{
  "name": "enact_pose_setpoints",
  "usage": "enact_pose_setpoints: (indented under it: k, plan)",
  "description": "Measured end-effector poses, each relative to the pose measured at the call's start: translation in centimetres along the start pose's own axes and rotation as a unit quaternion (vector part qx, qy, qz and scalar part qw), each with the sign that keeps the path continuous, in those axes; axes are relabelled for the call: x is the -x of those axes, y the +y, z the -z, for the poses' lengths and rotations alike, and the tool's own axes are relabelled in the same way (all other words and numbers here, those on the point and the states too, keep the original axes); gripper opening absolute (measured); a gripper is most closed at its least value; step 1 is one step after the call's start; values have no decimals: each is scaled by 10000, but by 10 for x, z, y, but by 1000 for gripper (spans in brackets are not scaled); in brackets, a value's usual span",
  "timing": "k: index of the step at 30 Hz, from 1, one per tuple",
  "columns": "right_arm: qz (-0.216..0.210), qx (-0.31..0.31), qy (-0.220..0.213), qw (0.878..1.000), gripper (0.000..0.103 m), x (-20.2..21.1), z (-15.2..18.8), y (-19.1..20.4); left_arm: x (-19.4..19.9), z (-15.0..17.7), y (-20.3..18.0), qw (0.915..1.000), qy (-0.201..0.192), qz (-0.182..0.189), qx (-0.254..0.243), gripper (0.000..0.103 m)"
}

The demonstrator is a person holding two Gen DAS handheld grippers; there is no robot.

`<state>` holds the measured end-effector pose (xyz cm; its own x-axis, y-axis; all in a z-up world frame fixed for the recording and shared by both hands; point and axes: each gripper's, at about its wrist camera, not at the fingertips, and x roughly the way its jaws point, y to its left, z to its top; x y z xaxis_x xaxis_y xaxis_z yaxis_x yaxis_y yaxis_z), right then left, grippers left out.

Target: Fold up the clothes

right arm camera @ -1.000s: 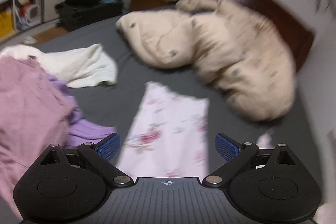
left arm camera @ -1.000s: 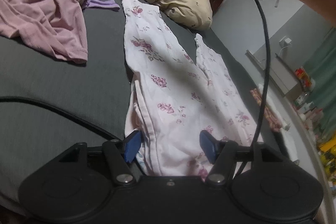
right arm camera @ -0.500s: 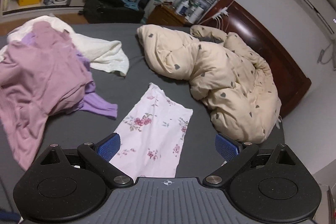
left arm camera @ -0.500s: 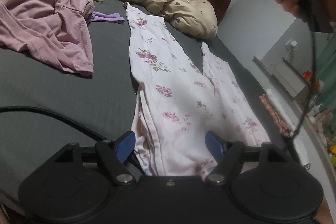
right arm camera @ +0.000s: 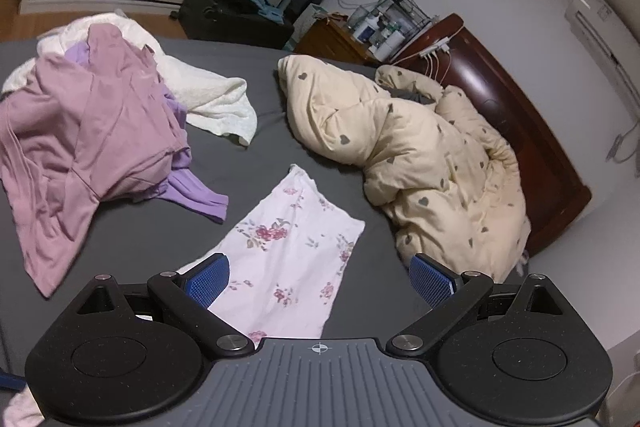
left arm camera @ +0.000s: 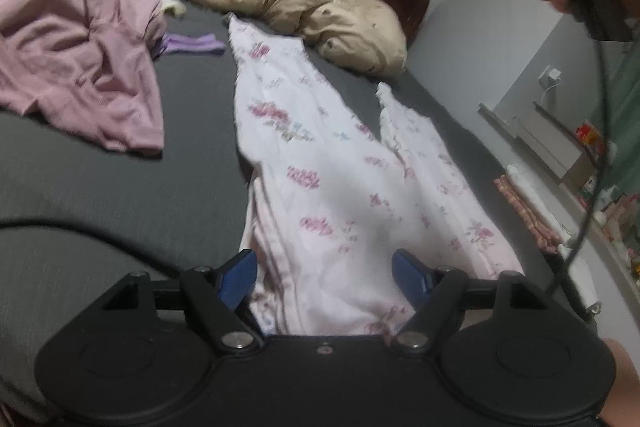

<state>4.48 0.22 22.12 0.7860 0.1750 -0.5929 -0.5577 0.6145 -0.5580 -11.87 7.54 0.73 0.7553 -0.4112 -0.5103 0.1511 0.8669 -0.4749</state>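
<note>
left wrist: floral trousers (left arm camera: 328,187) between spread jaws

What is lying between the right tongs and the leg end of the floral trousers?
Nothing visible. The right tongs hang open above the floral trousers, whose leg end lies bare on the grey sheet.

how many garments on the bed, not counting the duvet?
4 visible: floral pants spread mid-bed; pink top, purple garment beneath it and white garment behind, piled to the left. More may be hidden in that pile.
</note>
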Motion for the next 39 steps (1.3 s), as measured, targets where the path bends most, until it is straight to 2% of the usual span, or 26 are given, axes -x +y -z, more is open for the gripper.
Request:
enact_pose_setpoints:
  k: [4, 6, 9, 10, 13, 16, 19, 21, 28, 32, 35, 37, 38, 39]
  plan:
    - [-180, -72, 158, 9997, 97, -12, 0, -1, 4, 0, -12, 9976, -395, -226, -522, 74]
    - [-296, -160, 245, 9991, 97, -18, 0, -2, 7, 0, -19, 9947, -562, -268, -816, 79]
    - [-460, -320, 268, 9981, 97, -26, -1, -5, 11, 1, -28, 9913, -716, -332, -1056, 91]
    - [-528, -444, 248, 9973, 97, -28, -2, -8, 12, 0, -29, 9910, -731, -307, -1082, 103]
    - [-640, -860, 217, 9940, 97, -39, -6, -19, 12, -5, -26, 9948, -604, -159, -805, 103]
    - [-682, -1146, 352, 9904, 97, -58, -14, -30, 7, -11, -13, 9991, -323, 39, -255, 103]
    - [-723, -1431, 486, 9859, 97, -76, -22, -40, 0, -12, 2, 9993, -16, 168, 342, 103]
    - [-702, -1499, 591, 9844, 97, -93, -30, -44, -4, -12, 8, 9984, 102, 135, 531, 103]
    - [-746, -1447, 827, 9832, 97, -155, -70, -41, -11, -9, 13, 9969, 254, 323, 669, 102]
    - [-790, -1407, 930, 9825, 96, -201, -94, -32, -13, -7, 13, 9965, 396, 370, 629, 93]
    - [-701, -1355, 1102, 9821, 91, -243, -107, -26, -16, -7, 18, 9951, 460, 456, 745, 87]
    - [-641, -1320, 1216, 9817, 84, -272, -115, -22, -18, -8, 22, 9940, 483, 529, 827, 87]
    - [-611, -1302, 1273, 9814, 83, -286, -119, -19, -18, -9, 24, 9934, 494, 565, 869, 86]
    - [-584, -1353, 1296, 9806, 83, -306, -104, -14, -19, -9, 26, 9927, 506, 601, 910, 85]
